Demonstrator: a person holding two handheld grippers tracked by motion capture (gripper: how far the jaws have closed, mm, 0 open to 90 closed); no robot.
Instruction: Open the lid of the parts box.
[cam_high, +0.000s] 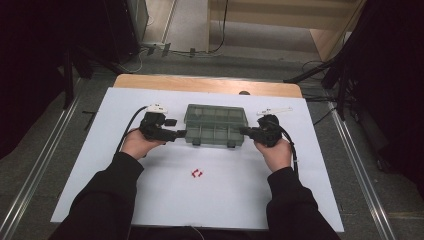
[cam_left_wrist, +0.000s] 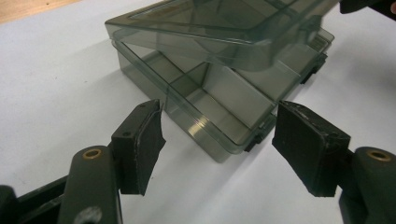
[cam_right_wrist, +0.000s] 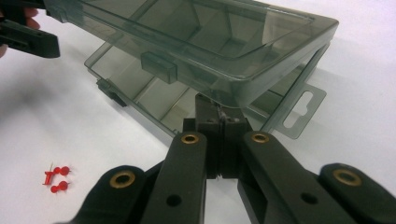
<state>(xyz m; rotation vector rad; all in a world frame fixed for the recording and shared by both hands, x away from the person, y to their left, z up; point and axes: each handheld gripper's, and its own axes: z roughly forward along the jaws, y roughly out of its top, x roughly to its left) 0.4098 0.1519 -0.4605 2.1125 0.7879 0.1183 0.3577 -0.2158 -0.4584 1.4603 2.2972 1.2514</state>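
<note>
Compartment box (cam_high: 216, 126) sat mid-surface, lid (cam_right_wrist: 196, 32) ajar. Right gripper (cam_right_wrist: 219, 112) jaws pinched shut on lid's edge; left gripper (cam_left_wrist: 217, 135) jaws gaped wide at box corner, gripping nothing. Best: steady base, lift lid slowly.

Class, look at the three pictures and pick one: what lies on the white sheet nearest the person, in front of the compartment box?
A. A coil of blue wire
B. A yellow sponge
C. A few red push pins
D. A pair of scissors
C: a few red push pins lie on the white sheet, nearer the person than the smoky clear compartment box.
</note>
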